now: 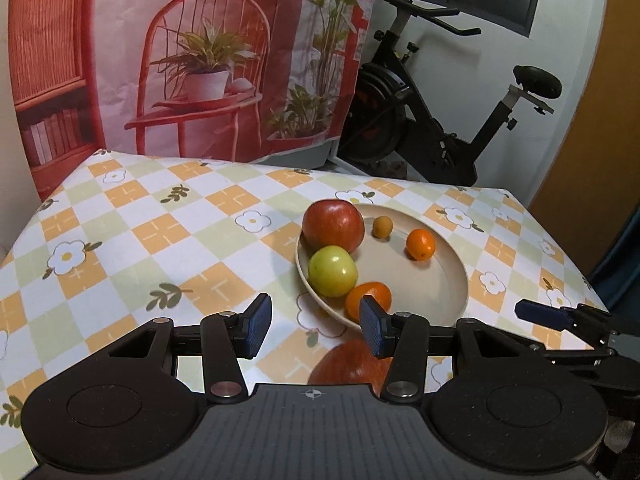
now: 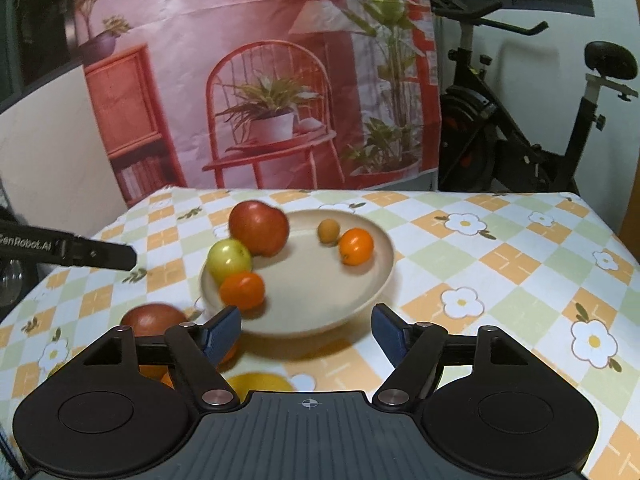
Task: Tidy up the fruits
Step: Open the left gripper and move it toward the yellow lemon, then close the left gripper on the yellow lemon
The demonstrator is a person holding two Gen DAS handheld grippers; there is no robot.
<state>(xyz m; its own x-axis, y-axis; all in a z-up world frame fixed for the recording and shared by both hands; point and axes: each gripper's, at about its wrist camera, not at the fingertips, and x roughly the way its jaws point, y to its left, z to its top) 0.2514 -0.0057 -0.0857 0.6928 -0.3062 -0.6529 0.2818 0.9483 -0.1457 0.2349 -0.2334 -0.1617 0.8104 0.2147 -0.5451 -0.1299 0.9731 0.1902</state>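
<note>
Five fruits in the plate, more waiting at the near edge of the bench.

The beige plate (image 2: pixel 384 264) sits mid-bench, toward its right side, and holds a large red apple (image 2: pixel 259 227) and a green apple (image 2: pixel 229 261) at its left rim, an orange (image 2: pixel 242 290) touching the green one, a second orange (image 2: pixel 356 246) and a small tan fruit (image 2: pixel 329 231) at the far side. A second red apple (image 2: pixel 152 318) lies on the cloth just left of the plate's near rim, with a yellow fruit (image 2: pixel 256 385) and something orange, mostly hidden, closer still. The left hand-held gripper (image 1: pixel 316 330) and right hand-held gripper (image 2: pixel 306 334) both have jaws apart and empty. The loose apple looks next: straddle its widest part, close gently, and set it in the plate's open right half so nothing rolls.
</note>
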